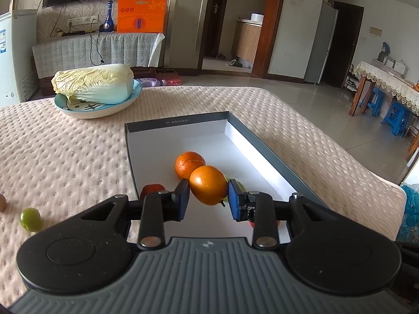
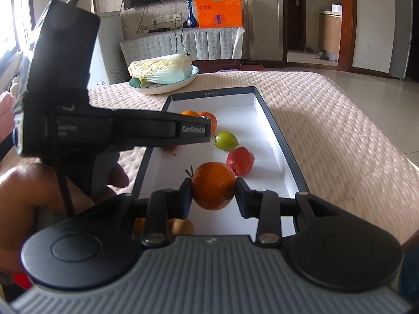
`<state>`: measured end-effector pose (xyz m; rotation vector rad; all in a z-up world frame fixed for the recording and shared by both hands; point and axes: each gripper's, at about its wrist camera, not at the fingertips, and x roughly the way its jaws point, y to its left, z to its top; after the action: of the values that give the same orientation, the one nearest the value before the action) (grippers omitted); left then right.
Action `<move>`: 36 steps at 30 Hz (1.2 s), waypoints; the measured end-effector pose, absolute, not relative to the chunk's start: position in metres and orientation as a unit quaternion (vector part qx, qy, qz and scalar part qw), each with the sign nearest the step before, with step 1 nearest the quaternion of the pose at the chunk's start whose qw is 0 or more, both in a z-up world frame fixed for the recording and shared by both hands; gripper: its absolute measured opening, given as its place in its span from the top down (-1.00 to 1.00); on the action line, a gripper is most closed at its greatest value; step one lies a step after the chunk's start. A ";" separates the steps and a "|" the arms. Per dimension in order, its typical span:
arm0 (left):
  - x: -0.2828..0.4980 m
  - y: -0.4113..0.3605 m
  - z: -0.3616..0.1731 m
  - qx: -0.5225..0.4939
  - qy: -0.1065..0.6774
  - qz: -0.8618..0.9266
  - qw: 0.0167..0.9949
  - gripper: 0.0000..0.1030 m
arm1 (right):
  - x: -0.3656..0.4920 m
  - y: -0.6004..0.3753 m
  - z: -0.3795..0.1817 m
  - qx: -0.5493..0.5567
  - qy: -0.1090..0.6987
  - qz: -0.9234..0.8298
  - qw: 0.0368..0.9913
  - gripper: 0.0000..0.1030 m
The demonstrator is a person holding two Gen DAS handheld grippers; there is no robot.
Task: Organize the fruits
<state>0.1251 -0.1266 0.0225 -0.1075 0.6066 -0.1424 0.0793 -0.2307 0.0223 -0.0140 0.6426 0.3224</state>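
Note:
A shallow grey box with a white inside [image 1: 162, 144] [image 2: 264, 120] lies on the quilted table. My left gripper [image 1: 208, 198] is shut on an orange [image 1: 208, 188] above the box, just in front of a second orange [image 1: 187, 163] lying inside. My right gripper [image 2: 213, 196] is shut on another orange [image 2: 213, 184] above the near end of the box. A green fruit [image 2: 225, 140] and a red fruit [image 2: 240, 161] lie inside. The left gripper's body [image 2: 78, 120] crosses the right wrist view, hiding part of the box.
A plate with a Chinese cabbage [image 1: 97, 83] [image 2: 163, 72] stands at the back of the table. A green fruit [image 1: 31, 219] and a brown one [image 1: 2, 202] lie on the cloth left of the box. A brownish fruit [image 2: 180, 226] shows below my right fingers.

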 end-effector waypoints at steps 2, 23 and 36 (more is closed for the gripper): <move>0.126 -0.127 0.023 -0.053 0.298 -0.068 0.951 0.28 | 0.080 -0.232 0.021 -0.007 0.316 0.157 0.936 0.27; 0.107 -0.084 0.042 -0.083 0.268 -0.045 0.959 0.01 | 0.104 -0.232 0.018 0.006 0.303 0.127 0.945 0.25; 0.091 -0.022 0.050 -0.097 0.257 -0.002 0.962 0.01 | 0.105 -0.229 0.025 0.052 0.275 0.126 0.952 0.22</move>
<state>0.0913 -0.0220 0.0497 -0.1970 0.5199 -0.0042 0.1050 -0.2285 0.0245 0.1050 0.5585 0.2551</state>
